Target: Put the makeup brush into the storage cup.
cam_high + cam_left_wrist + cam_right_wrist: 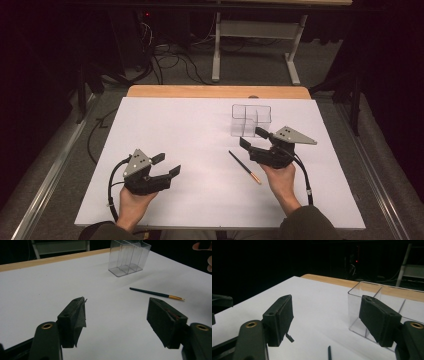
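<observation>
A white sheet [190, 150] covers the table, bright and bare across most of its spread, with a strip of the wooden tabletop [218, 91] showing at the far edge. The left gripper [166, 165] sits low on the near left of the sheet, jaws spread wide and holding nothing, the person's left hand [134, 200] wrapped behind it. Over on the right, the right gripper [253, 138] is up near the middle right, jaws also parted and empty, the right hand [280, 177] underneath it and a grey three-cornered plate on top. Between the two, nearer the right gripper, lies a slim dark paintbrush [244, 167] with a gold ferrule and a pale tip, flat on the sheet, angled with its tip toward the person; no jaw touches it. In the left gripper view the paintbrush [156, 293] lies ahead and to the right of the open jaws, well apart from them. Just beyond the right gripper stands a clear plastic organizer [250, 120], upright, split into compartments, nothing visible inside. Past the table the room goes dark: grey carpet floor [250, 65], a tangle of black cables [165, 62], the pale metal legs of another desk [216, 50], and a small red light [356, 261] glowing in the gloom.
</observation>
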The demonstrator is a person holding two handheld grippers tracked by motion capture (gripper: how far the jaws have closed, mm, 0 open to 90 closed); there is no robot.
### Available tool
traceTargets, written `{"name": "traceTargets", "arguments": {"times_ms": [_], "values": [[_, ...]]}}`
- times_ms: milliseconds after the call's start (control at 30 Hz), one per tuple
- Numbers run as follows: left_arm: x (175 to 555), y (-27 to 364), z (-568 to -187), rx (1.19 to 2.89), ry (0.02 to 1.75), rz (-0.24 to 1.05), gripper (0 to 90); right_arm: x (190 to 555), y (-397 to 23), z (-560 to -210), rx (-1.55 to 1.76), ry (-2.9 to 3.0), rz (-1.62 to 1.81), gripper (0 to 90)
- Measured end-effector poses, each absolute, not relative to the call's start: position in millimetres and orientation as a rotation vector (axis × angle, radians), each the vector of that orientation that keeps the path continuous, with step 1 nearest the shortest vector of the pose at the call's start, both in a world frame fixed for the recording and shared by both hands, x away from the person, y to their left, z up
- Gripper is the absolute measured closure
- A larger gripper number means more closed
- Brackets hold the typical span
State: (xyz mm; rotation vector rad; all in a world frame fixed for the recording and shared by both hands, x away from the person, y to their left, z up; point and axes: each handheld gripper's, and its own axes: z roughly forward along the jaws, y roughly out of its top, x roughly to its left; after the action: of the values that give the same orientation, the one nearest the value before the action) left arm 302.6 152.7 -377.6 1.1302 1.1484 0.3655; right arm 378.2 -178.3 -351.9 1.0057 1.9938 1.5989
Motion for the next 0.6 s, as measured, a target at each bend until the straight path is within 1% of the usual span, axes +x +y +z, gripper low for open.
{"name": "traceTargets", "arguments": {"times_ms": [367,600], "values": [[302.7,153.0,-377.6,1.131,1.149,0.368,31.5,380.8,-170.9,-351.1,1.008,2.011,1.606,29.4],[302.7,152.8,-377.8,1.135,1.150,0.366,31.4,381.4,-169.8,-348.1,1.008,2.044,1.566,27.9]]}}
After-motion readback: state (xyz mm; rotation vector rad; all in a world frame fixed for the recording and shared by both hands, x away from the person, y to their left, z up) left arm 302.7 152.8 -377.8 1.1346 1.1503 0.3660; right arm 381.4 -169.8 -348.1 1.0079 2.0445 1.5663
